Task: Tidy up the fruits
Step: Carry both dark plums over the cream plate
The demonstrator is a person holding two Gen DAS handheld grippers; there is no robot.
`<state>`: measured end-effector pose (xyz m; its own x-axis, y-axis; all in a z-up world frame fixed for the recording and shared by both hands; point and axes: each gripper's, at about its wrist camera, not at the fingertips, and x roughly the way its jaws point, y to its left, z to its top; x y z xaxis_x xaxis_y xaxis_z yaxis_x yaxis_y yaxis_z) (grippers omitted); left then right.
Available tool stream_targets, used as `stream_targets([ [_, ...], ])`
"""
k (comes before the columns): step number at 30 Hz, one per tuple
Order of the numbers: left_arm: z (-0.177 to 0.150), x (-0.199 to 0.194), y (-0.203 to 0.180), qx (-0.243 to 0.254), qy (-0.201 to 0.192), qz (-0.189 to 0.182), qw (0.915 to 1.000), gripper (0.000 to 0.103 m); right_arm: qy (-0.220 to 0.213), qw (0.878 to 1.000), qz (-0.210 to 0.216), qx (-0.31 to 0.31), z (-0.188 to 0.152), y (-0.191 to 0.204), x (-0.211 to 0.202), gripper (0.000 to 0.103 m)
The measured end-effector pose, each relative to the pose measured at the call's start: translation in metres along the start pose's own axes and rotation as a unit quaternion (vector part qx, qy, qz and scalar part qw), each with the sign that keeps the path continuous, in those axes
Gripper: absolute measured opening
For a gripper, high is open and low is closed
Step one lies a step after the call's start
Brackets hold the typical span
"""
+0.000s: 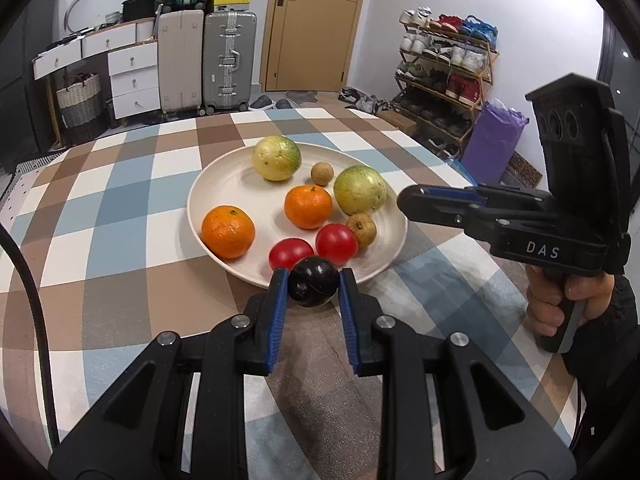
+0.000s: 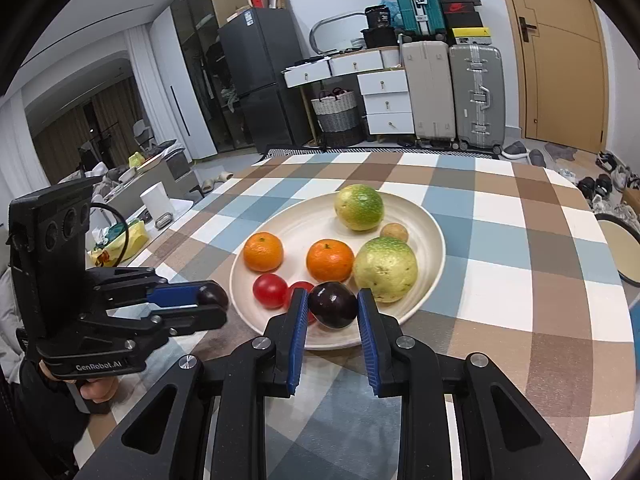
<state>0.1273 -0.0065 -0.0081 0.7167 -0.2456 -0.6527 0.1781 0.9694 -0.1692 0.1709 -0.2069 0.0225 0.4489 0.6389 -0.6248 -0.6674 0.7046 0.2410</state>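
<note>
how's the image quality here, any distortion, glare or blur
Left wrist view: heavy fisheye bend, dark vignette corners, sharp focus, a small highlight on the dark plum. Right wrist view: same curved tablecloth checks, soft shadows under the plate, no motion blur.

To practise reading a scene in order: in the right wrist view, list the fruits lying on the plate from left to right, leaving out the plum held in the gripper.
Left orange → left tomato → middle orange → far green-yellow fruit → near green-yellow fruit. The second tomato and the small brown fruit overlap others, so they are left out.
</note>
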Motion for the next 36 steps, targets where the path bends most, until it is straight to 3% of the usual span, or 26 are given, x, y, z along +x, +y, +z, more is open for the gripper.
stream_targets([
  [13,0.004,0.0,0.019,-0.04,-0.01,0.037,0.9985,0.022,0.023,1.0,-0.02,0.0,-0.003,-0.003,0.009,0.026],
  [36,0.02,0.027,0.006,-0.022,-0.022,0.062,0.9976,0.022,0.037,0.998,-0.037,-0.018,-0.006,0.003,0.021,0.026],
])
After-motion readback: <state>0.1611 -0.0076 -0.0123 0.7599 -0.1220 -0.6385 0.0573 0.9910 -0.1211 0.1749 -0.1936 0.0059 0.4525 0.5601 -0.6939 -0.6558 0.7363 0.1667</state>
